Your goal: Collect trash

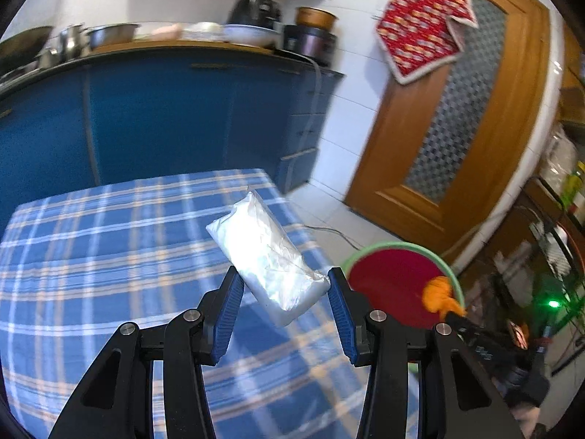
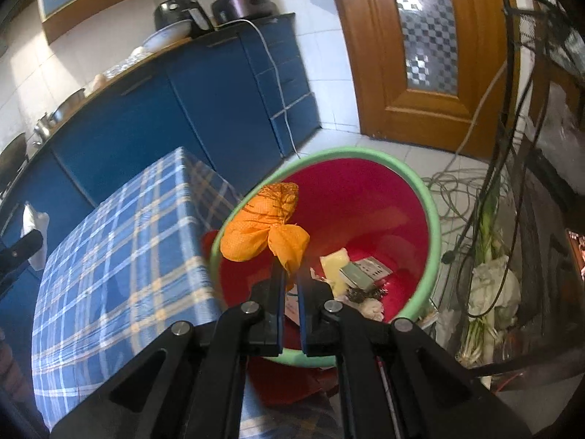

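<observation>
Two pieces are in my jaws: the left gripper (image 1: 285, 285) grasps a white packet (image 1: 268, 256) over the surface (image 1: 91, 256); the right gripper (image 2: 290, 278), clenched on an orange rag (image 2: 263, 226), hangs over the bin (image 2: 433, 216) at 3 o'clock. Some scraps (image 2: 351, 270) already lie inside; neither piece is dropped yet.

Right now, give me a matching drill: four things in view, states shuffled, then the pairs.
1. white packet
2. orange rag
3. red bin
4. checked tablecloth

A. covers the table
B. pinched in the right claw, over the bin
C. between the left claw's pads
D. holds scraps at its bottom

Pairs: 1-C, 2-B, 3-D, 4-A
</observation>
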A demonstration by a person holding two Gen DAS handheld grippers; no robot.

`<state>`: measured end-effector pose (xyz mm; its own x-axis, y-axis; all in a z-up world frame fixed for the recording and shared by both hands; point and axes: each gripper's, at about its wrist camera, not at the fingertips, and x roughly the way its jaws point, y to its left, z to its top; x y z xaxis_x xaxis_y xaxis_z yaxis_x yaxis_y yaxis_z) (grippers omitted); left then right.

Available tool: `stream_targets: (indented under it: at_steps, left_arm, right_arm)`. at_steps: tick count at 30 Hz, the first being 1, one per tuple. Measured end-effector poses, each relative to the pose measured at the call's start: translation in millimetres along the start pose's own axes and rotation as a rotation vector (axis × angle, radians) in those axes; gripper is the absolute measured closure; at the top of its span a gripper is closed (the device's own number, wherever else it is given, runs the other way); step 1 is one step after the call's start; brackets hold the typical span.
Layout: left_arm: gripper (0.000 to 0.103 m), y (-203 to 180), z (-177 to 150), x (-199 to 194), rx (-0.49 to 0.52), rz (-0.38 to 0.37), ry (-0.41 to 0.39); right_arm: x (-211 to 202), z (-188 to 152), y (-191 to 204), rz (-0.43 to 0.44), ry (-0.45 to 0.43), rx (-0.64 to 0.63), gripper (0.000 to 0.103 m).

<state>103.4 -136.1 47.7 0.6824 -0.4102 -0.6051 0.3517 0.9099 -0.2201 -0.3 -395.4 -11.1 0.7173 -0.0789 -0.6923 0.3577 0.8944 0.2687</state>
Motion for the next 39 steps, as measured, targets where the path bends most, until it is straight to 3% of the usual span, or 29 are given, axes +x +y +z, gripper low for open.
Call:
stream_targets:
  at_steps: [7,10,23,28,32,35,39]
  left_arm:
    - [0.054,-41,-5,22,0.064,-0.071,0.043]
    - [0.054,-54,-7,32,0.083,-0.092,0.061]
    - [0.054,-105,-24,81,0.196,-0.194,0.153]
    - [0.053,-113,-32,99,0.187,-0.248,0.207]
    - [0.051,-114,-37,102,0.192,-0.236,0.221]
    - [0.041,-112,-36,102,0.194,-0.222,0.216]
    - [0.040,-109,-35,102,0.185,-0.203,0.215]
  right_arm:
    - [12,1,-19,0.000,0.026,0.028,0.087]
    - [15,0,-29,0.019,0.034,0.050,0.070]
    - [-1,0,-50,0.030,-0.002,0.095,0.065]
    - [-7,-2,-56,0.015,0.001,0.096,0.063]
    - [-6,-4,-58,0.004,0.011,0.089,0.062]
    - [-6,-5,-58,0.005,0.017,0.091,0.062]
    - [-8,-6,-58,0.007,0.014,0.087,0.062]
